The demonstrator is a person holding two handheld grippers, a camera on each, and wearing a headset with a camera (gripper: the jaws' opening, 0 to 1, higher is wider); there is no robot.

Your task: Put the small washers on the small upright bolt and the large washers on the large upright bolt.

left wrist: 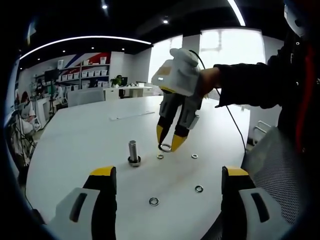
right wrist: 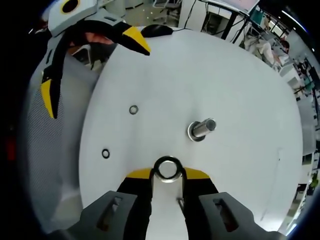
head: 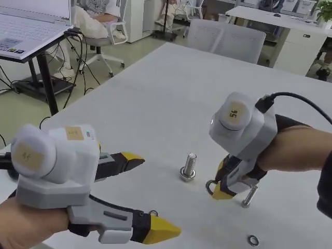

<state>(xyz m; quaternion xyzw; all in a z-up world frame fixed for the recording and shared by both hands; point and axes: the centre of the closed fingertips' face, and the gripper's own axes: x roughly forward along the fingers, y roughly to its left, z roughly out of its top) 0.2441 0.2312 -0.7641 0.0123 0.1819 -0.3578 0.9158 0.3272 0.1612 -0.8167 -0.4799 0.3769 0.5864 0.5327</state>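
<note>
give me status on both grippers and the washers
left gripper open, empty. right gripper shut on large washer, beside large bolt, not on yet. small bolt close by.

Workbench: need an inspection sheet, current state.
Surface: plain white tabletop.
Job's things: large upright steel bolt; small steel bolt near it; small loose steel washers on the tabletop.
Clutter: nothing seen.
Grippers: left gripper open; right gripper shut on large steel ring washer.
Cables: black cable from right gripper.
Surroundings: open laptop on stand, grey mesh chairs, seated person.
</note>
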